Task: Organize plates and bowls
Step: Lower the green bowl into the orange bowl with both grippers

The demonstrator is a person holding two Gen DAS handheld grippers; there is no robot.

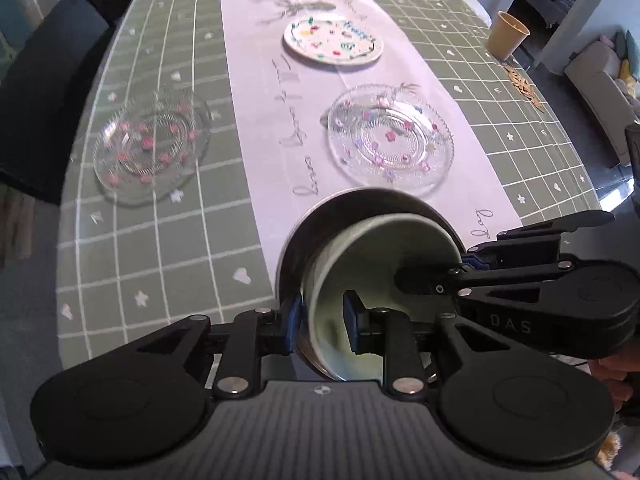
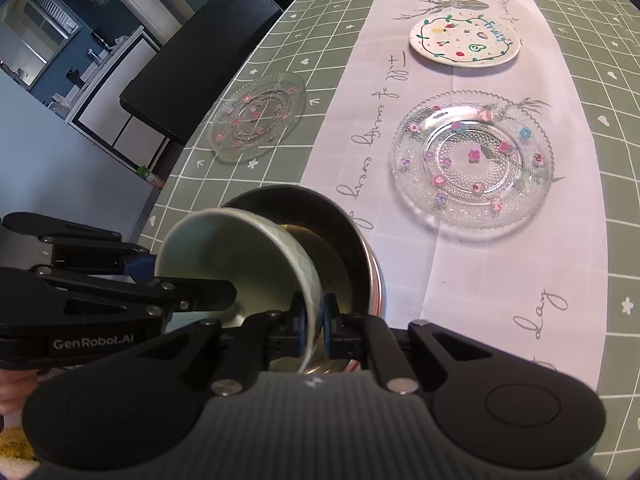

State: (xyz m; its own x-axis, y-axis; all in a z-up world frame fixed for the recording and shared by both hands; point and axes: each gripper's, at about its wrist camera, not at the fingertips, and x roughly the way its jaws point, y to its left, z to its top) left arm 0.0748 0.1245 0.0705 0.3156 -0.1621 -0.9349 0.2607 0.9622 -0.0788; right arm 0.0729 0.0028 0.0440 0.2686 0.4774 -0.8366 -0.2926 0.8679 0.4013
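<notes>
While the pale green ceramic bowl lies tilted inside the dark metal bowl at the near edge of the bench, the right tongs are clamped on its rim, one pad on each face of the wall. The left tongs straddle the opposite rim with their blue pads apart, the inner pad clear of the wall. Beyond lie a clear glass plate with coloured flowers, a pink-flowered glass plate and a white fruit-patterned plate.
</notes>
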